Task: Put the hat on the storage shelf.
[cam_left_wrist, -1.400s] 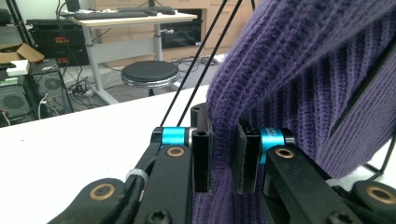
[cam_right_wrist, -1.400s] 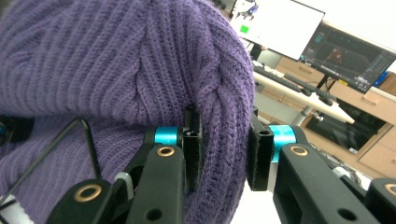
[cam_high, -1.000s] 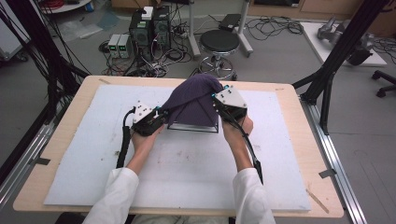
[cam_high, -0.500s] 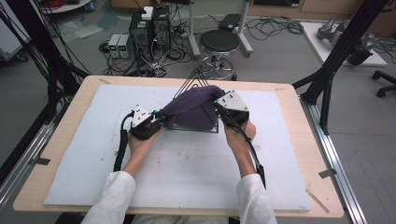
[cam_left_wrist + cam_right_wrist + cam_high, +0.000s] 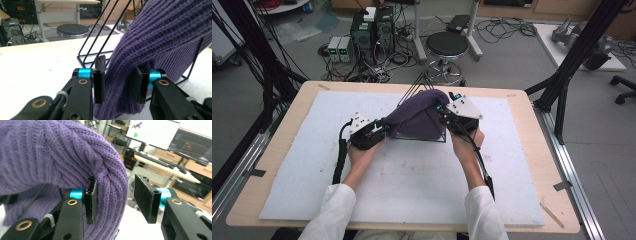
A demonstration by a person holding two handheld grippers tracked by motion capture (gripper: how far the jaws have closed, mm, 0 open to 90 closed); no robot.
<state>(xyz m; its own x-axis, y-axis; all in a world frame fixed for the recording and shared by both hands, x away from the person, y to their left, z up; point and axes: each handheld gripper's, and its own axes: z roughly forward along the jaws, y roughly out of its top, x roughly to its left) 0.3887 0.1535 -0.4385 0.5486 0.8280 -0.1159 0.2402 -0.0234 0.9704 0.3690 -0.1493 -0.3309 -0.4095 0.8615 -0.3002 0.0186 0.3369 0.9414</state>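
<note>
Purple knit hat [image 5: 419, 117] drapes the wire rack [image 5: 412, 90] — both hand-held grippers' jaws just spread, hem loose between.

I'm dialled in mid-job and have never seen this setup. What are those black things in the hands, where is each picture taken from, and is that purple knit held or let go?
No robot arm here: a person at a table holds a two-jaw tool in each hand. The high view looks down from above the person's side, so the left gripper shows at its left and the right gripper at its right. The other two pictures come from small cameras riding on each gripper, looking along its black jaws.

On the white mat stands a black wire rack with a purple knit hat draped over it. Both grippers' jaws have just been opening. The knit sits between each pair: in the right gripper view a clear gap shows at one pad; in the left gripper view the fabric bulges between the pads without looking squeezed. So it looks released onto the rack.
</note>
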